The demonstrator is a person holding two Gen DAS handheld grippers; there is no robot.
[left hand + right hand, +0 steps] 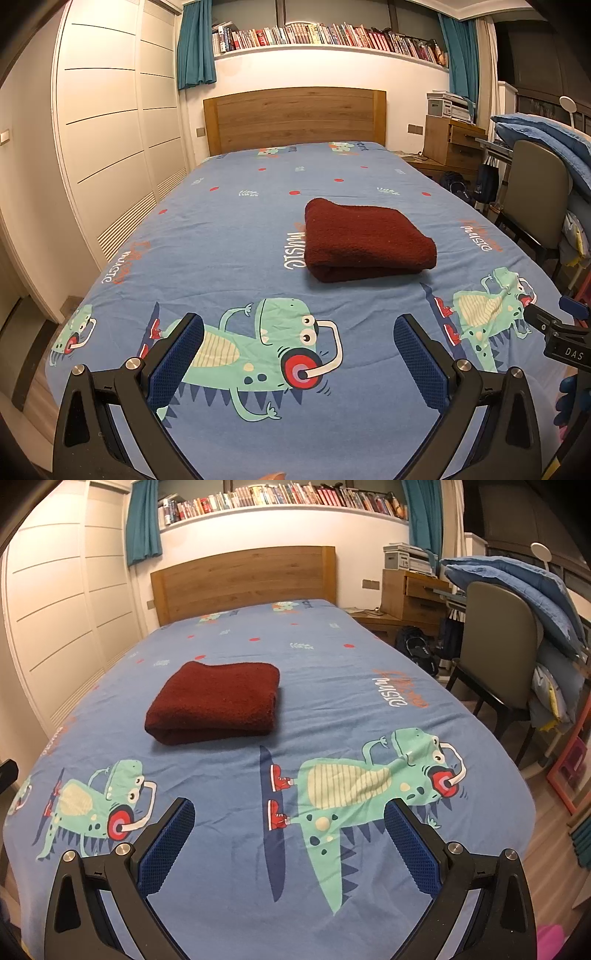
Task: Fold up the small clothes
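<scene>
A dark red cloth [364,240] lies folded into a thick rectangle in the middle of the bed; the right wrist view shows the same cloth [218,703] left of centre. My left gripper [299,332] hangs open over the foot of the bed, well short of the cloth, nothing between its blue pads [177,363]. My right gripper [290,818] is open too, also near the foot and apart from the cloth. At the right edge of the left wrist view, part of the right gripper's black body [557,336] shows.
The bed wears a blue dinosaur-print sheet [236,236] with a wooden headboard [295,116] at the far end. White wardrobe doors [107,122] run along the left. On the right stand a chair [495,650] piled with blue bedding [517,590], a bedside cabinet and bags.
</scene>
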